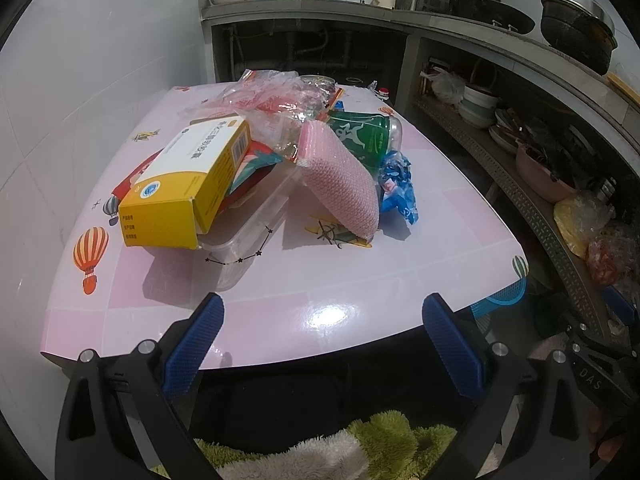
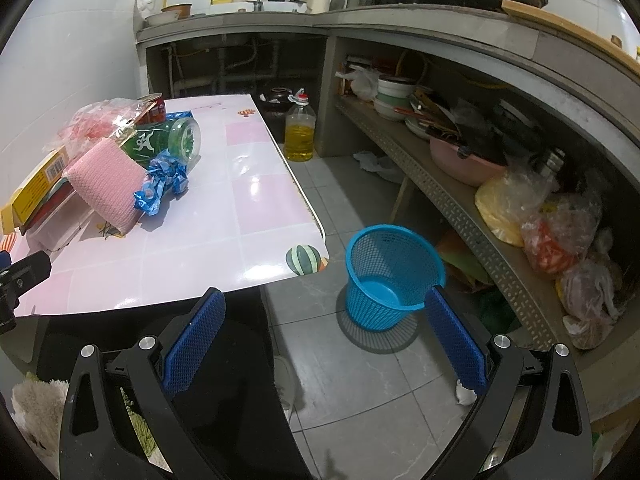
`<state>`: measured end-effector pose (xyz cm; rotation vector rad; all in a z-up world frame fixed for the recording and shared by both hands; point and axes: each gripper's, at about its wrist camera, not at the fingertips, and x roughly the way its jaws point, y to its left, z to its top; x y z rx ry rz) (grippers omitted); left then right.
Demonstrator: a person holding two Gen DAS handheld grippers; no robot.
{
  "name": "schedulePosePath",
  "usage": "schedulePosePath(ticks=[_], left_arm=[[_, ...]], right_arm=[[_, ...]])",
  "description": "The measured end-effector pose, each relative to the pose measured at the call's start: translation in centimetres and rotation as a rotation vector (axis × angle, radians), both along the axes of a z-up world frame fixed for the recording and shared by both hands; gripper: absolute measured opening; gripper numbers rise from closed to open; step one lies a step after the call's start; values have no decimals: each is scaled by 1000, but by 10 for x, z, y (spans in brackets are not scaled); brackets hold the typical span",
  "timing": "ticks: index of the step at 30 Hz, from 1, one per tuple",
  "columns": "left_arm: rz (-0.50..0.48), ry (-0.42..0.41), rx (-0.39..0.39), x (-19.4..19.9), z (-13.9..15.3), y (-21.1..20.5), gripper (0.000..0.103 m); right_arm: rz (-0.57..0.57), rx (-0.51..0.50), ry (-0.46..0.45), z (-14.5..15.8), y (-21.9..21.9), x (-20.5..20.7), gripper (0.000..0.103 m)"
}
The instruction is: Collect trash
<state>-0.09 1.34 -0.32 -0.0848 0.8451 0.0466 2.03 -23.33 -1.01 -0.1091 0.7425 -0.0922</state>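
Note:
A heap of trash lies on the pink table: a yellow carton resting on a clear plastic box, a pink bubble-wrap pouch, a green-labelled bottle on its side, a crumpled blue wrapper and clear plastic bags. My left gripper hangs open over the table's near edge, short of the heap, holding nothing. My right gripper is open and empty, off the table's right corner above the floor. A blue mesh basket stands on the floor just beyond its right finger.
A concrete counter with a sink runs along the back and right. Its lower shelf is crowded with bowls and bagged goods. An oil bottle stands on the tiled floor beside the table. A white wall lines the left. A fluffy green and white fabric is below the grippers.

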Motion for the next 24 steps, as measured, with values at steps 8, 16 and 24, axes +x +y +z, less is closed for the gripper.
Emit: schedulePosePath(ticks=[8, 16, 24], left_arm=[[1, 1, 0, 0, 0, 0, 97], [1, 2, 1, -1, -1, -1, 97], [1, 3, 1, -1, -2, -2, 97]], right_arm=[[0, -1, -1, 0, 1, 0, 95], [4, -2, 0, 0, 1, 0, 95], [9, 1, 0, 0, 1, 0, 95]])
